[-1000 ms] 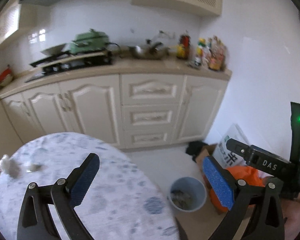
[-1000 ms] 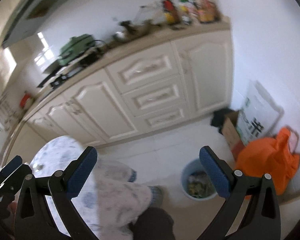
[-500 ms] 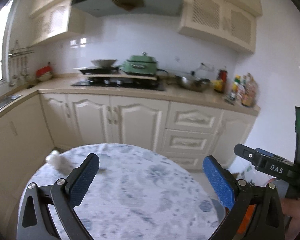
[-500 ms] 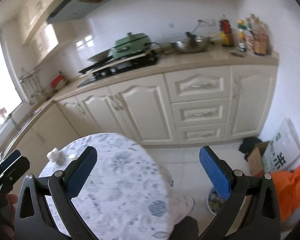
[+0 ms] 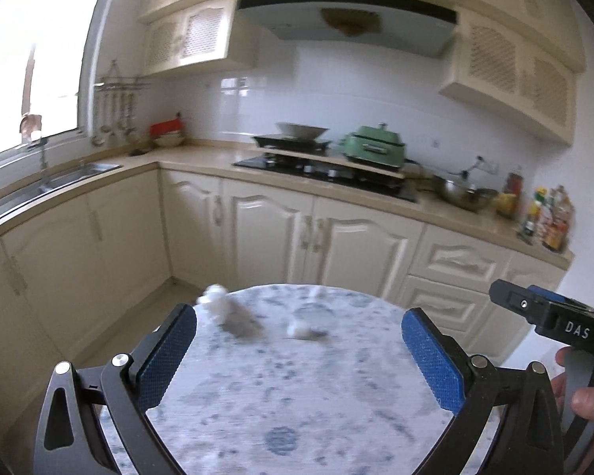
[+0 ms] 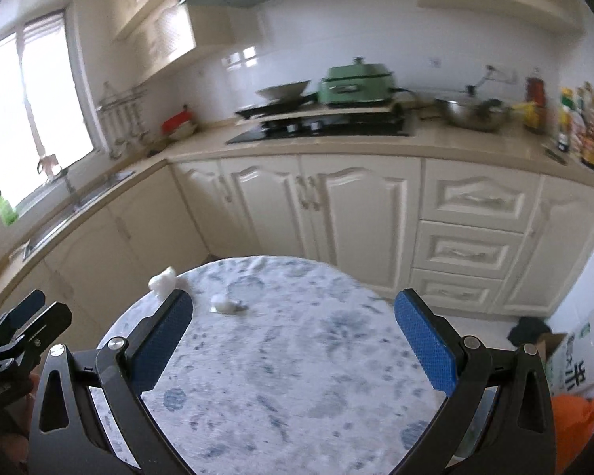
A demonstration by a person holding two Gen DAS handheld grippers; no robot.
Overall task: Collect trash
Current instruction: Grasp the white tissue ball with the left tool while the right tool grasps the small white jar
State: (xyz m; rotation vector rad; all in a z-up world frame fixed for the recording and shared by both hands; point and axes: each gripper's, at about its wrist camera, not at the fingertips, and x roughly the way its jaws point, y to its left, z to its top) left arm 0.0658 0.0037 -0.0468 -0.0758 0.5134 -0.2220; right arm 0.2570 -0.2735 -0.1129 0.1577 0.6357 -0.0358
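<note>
Two bits of white crumpled paper lie on the round blue-patterned table (image 5: 297, 407) (image 6: 297, 356): a bigger wad (image 5: 217, 301) (image 6: 162, 282) near the far left rim and a smaller scrap (image 5: 300, 329) (image 6: 223, 304) to its right. My left gripper (image 5: 299, 352) is open above the near part of the table, with nothing between its blue pads. My right gripper (image 6: 293, 336) is also open and empty, just right of the left one. The bigger wad sits just beyond the right gripper's left fingertip (image 6: 174, 316). The right gripper's body (image 5: 554, 320) shows at the left wrist view's right edge, held by a hand (image 5: 586, 396).
Cream kitchen cabinets (image 6: 356, 213) stand behind the table, with a stove, a green pot (image 5: 376, 146), a wok and bottles on the counter. A sink (image 5: 51, 182) is at the left under a window. An orange bag (image 6: 578, 415) and a cardboard box (image 6: 550, 352) lie on the floor at the right.
Both views have swung up and left from the floor bin to the table top and kitchen. The paper scraps now lie ahead of the grippers. Both grippers stayed open.
</note>
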